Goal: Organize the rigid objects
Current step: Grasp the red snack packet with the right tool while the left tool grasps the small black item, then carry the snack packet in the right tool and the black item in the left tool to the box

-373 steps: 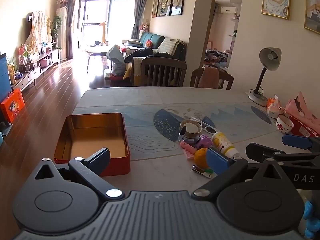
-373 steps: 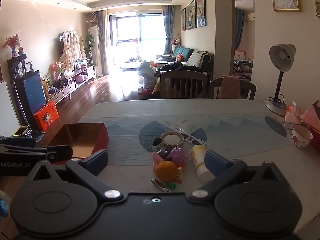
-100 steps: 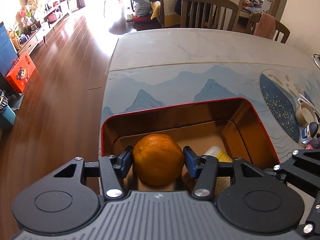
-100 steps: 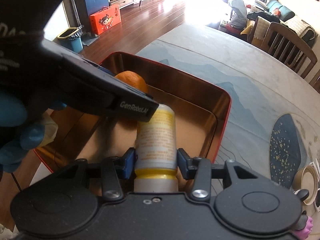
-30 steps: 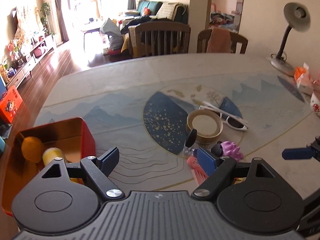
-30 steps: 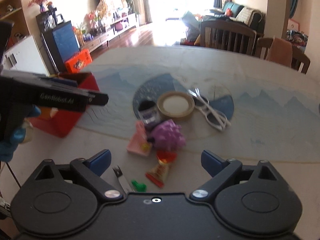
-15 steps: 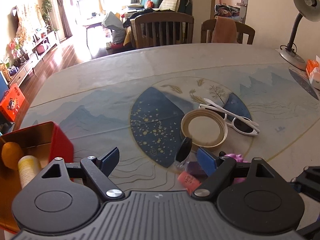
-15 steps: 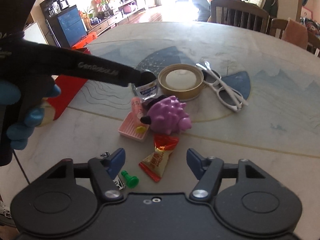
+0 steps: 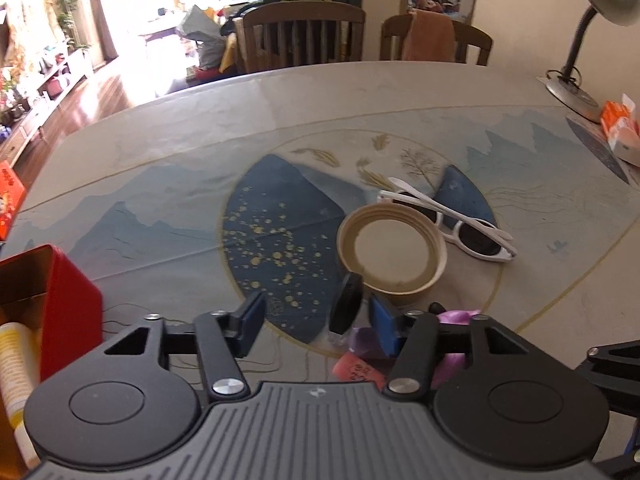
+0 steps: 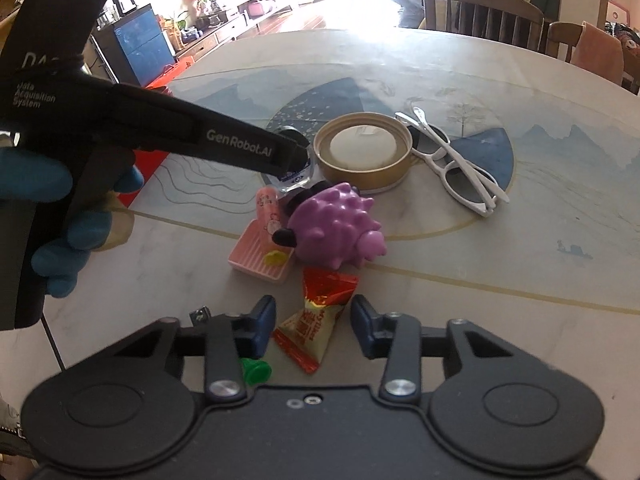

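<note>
Blue pads of the right hand-held gripper (image 10: 313, 326) had just been closing around a red-and-cream snack packet (image 10: 316, 320), apparently not yet pressing it. The left hand-held gripper (image 9: 318, 316), also closing, flanked a small black-capped bottle (image 9: 346, 308), its body mostly hidden. The red tin (image 9: 60, 300) sat cut off at the marbled counter (image 9: 180, 140) edge.

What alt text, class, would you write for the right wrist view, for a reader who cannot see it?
The right gripper has its fingers either side of a red and yellow snack packet on the table, not visibly pressing it. Beyond lie a purple spiky toy, a pink comb-like item, a gold lid and white sunglasses; the left gripper reaches a small bottle.
</note>
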`<state>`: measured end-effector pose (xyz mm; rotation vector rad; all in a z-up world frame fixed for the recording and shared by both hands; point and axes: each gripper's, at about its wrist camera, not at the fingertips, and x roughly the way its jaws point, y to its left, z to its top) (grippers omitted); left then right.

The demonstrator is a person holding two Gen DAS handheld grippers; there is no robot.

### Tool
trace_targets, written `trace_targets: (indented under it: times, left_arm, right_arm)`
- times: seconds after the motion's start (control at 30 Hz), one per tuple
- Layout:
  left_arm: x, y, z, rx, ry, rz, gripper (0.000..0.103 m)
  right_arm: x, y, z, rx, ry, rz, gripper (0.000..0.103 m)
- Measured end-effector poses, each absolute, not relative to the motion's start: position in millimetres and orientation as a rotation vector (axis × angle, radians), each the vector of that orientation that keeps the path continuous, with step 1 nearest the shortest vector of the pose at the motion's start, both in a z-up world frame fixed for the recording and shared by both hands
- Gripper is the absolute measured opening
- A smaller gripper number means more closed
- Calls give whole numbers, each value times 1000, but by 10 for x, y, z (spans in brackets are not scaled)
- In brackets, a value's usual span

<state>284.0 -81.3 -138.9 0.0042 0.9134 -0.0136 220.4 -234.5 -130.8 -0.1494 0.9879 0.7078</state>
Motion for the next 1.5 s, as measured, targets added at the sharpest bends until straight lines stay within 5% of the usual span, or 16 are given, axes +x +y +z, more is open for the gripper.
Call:
trace_targets:
  times: [0.33,1.5]
  left_arm:
    - [2877,-871,-1462,14,935,-60,16]
    - [1914,257,-503,-95,844,8,15]
  right_arm:
    - [2165,-2414,-1286,-147,984,653,20]
    - [1712,-1824,-297,-26,760,603,19]
